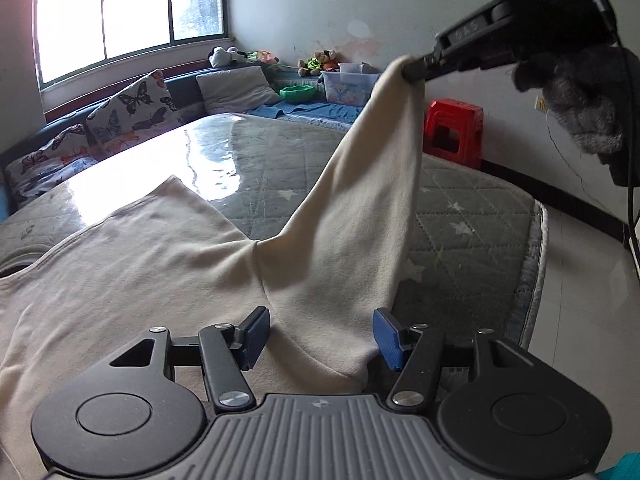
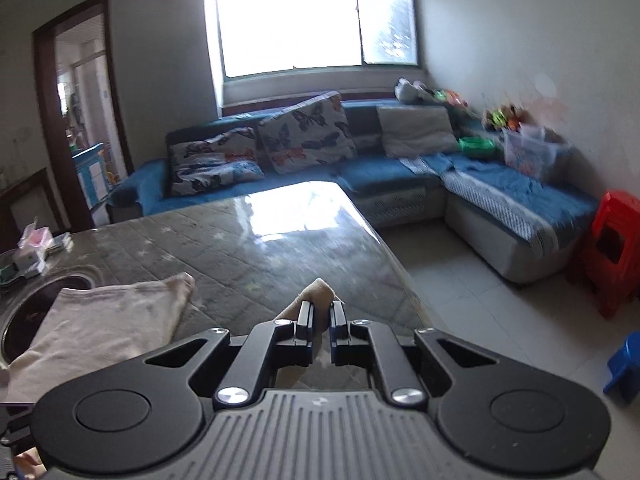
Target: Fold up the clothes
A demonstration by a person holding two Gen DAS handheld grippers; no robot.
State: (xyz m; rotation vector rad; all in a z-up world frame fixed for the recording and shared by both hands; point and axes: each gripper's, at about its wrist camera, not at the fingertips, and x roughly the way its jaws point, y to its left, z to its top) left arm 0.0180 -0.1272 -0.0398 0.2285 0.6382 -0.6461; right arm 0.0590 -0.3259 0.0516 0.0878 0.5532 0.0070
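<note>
The right claw [image 2: 321, 318], pinched on a corner of the cream garment [image 1: 160, 256] spread over the bench [image 1: 460, 200], lifts it above the wide-open, empty left claw [image 1: 318, 334], and a thin pinch may slip.

There was one cream garment [image 1: 168, 264] on one desk [image 2: 280, 240]. Two claws showed: the left claw [image 1: 320, 336] and the right claw [image 2: 321, 320]. Two butterfly cushions [image 2: 308, 136] and one plain pillow [image 2: 416, 130] lay on one blue sofa [image 2: 384, 172] at the far side. To the right stood one red stool [image 2: 612, 248] and one blue stool [image 2: 626, 364]. One green bowl [image 1: 297, 93] and one clear bin [image 1: 347, 87] sat far off. One window [image 2: 316, 20] showed.
</note>
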